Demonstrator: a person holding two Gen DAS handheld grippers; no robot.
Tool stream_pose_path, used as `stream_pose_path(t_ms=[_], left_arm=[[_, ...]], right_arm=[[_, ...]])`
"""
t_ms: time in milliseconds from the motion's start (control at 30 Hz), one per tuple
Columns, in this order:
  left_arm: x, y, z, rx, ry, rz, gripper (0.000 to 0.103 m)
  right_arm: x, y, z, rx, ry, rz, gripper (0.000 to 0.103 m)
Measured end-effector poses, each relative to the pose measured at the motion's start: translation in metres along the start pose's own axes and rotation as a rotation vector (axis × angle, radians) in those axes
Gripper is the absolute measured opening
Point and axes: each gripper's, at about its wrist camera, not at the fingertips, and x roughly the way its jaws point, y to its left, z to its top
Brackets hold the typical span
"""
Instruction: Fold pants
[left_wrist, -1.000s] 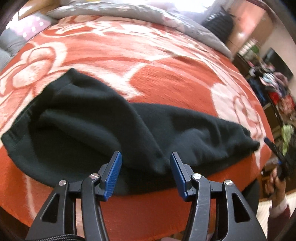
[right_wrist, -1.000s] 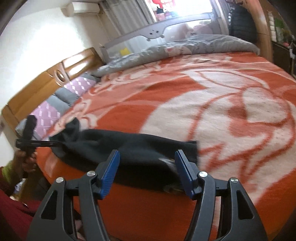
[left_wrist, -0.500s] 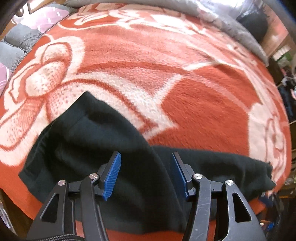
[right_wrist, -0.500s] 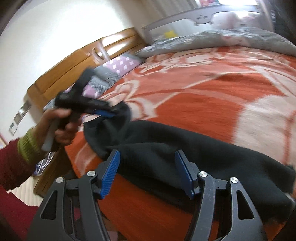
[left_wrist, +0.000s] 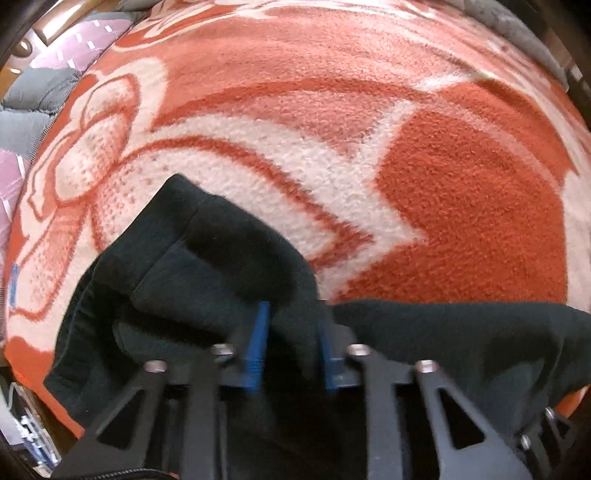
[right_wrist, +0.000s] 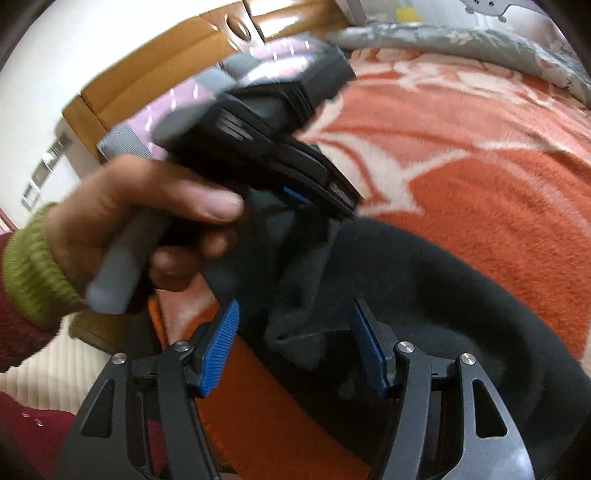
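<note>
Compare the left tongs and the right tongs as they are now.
The left tongs are closing, with a fold of the black pants between their blue pads; the right tongs stand wide open, holding nothing. The left tongs point steeply down into the cloth; the right tongs hover above the pants' edge. Both have black arms and blue ribbed pads.

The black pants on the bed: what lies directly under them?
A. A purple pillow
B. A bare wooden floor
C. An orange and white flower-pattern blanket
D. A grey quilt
C: in the left wrist view the black pants rest on the orange and white flower-pattern blanket, which shows all around their upper edge; the right wrist view shows the same blanket beside them.
</note>
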Motion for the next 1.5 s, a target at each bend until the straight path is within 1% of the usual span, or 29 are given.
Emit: stream_pose_path(t_ms=[33,67,133,167,200,267,333,433,500,567,667,833,1067,1267,1367,1433,1467,1500], left_arm=[[-0.005,0.007,-0.004,-0.012,-0.021,-0.026,0.012],[-0.008,0.011,-0.006,-0.019,-0.035,-0.041,0.01],[-0.021,0.022,-0.014,-0.045,-0.084,-0.092,0.008],[-0.029,0.028,-0.019,-0.061,-0.116,-0.128,0.008],[-0.038,0.035,-0.024,-0.08,-0.153,-0.161,0.008],[-0.061,0.054,-0.038,-0.127,-0.244,-0.22,0.007],[-0.08,0.071,-0.052,-0.178,-0.321,-0.276,0.007],[-0.106,0.102,-0.08,-0.283,-0.453,-0.392,0.006],[-0.112,0.123,-0.103,-0.344,-0.51,-0.454,0.005],[-0.112,0.134,-0.118,-0.38,-0.536,-0.48,0.005],[-0.101,0.15,-0.142,-0.429,-0.535,-0.511,0.005],[-0.072,0.167,-0.166,-0.487,-0.489,-0.517,0.005],[-0.038,0.174,-0.182,-0.512,-0.433,-0.521,0.005],[-0.026,0.173,-0.194,-0.512,-0.414,-0.528,0.006],[-0.02,0.176,-0.197,-0.523,-0.393,-0.525,0.008],[-0.017,0.18,-0.2,-0.547,-0.378,-0.527,0.015],[-0.017,0.183,-0.201,-0.564,-0.373,-0.522,0.016],[-0.018,0.186,-0.201,-0.577,-0.37,-0.518,0.018]], right_arm=[[0.005,-0.001,-0.001,0.002,0.012,-0.002,0.062],[0.01,-0.001,-0.002,0.003,0.025,-0.002,0.059],[0.014,-0.003,-0.002,-0.001,0.038,-0.009,0.026],[0.014,-0.003,-0.002,-0.003,0.04,-0.006,0.018],[0.011,-0.001,-0.001,-0.013,0.032,-0.003,0.007],[0.002,0.003,0.002,-0.045,-0.002,-0.032,0.007],[-0.012,0.009,0.011,-0.074,-0.057,-0.064,0.007],[-0.034,0.016,0.023,-0.112,-0.15,-0.068,0.007],[-0.039,0.023,0.026,-0.143,-0.17,-0.071,0.007],[-0.036,0.029,0.024,-0.174,-0.158,-0.078,0.007],[-0.026,0.035,0.014,-0.195,-0.125,-0.057,0.007],[0.0,0.048,-0.001,-0.254,-0.051,-0.098,0.007],[0.014,0.051,-0.008,-0.302,0.004,-0.147,0.007],[0.016,0.055,-0.011,-0.313,0.031,-0.157,0.007],[0.019,0.054,-0.01,-0.305,0.052,-0.153,0.012],[0.018,0.055,-0.011,-0.294,0.058,-0.154,0.015],[0.016,0.056,-0.011,-0.291,0.056,-0.155,0.016],[0.013,0.056,-0.01,-0.283,0.053,-0.148,0.02]])
